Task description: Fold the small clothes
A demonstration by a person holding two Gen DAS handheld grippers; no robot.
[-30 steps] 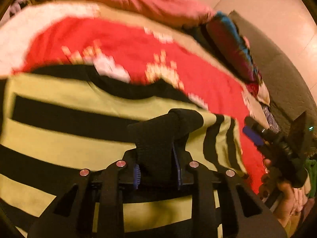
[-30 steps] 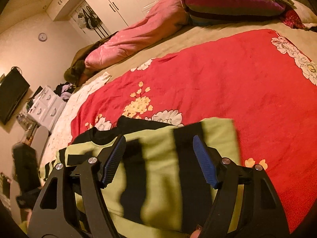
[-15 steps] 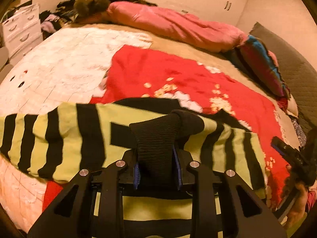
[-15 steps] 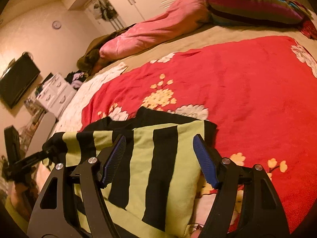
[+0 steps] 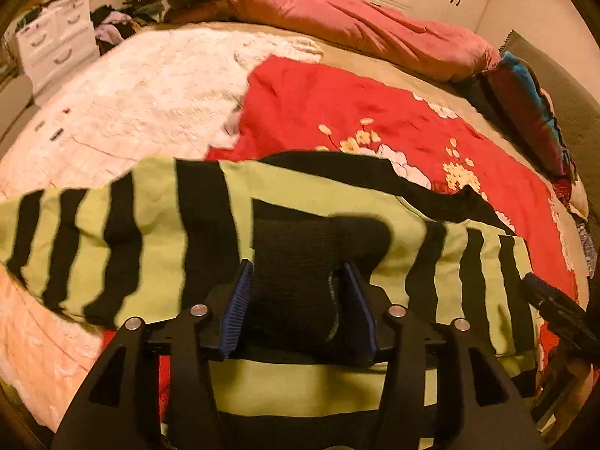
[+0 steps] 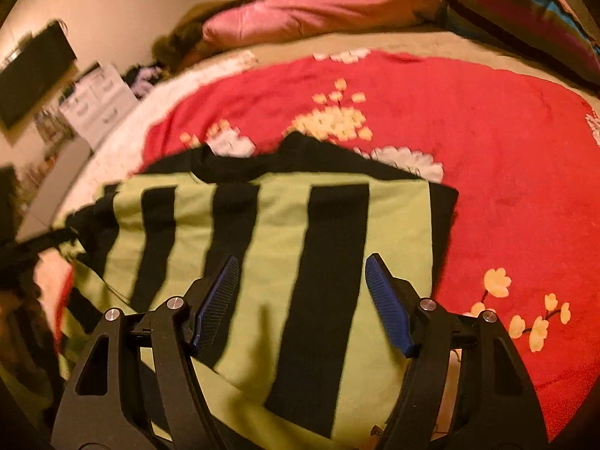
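Observation:
A green and black striped sweater (image 5: 142,232) lies spread on the red floral blanket (image 5: 337,112) on the bed. My left gripper (image 5: 296,292) has its jaws set wider, with the sweater's black cuff (image 5: 300,258) still between the blue pads. A striped sleeve stretches to the left. In the right wrist view the sweater (image 6: 262,232) lies below my right gripper (image 6: 302,292), which is open and empty, hovering over its folded right edge. The right gripper (image 5: 555,307) also shows at the right edge of the left wrist view.
A pink duvet (image 5: 356,26) lies along the far side of the bed. A striped pillow (image 6: 525,11) sits at the far right. A white fleece blanket (image 5: 131,93) covers the bed's left. White drawers (image 5: 56,45) stand left of the bed.
My left gripper's jaws have opened wider around the black cuff. The right gripper has moved in closer over the sweater's right edge, still open.

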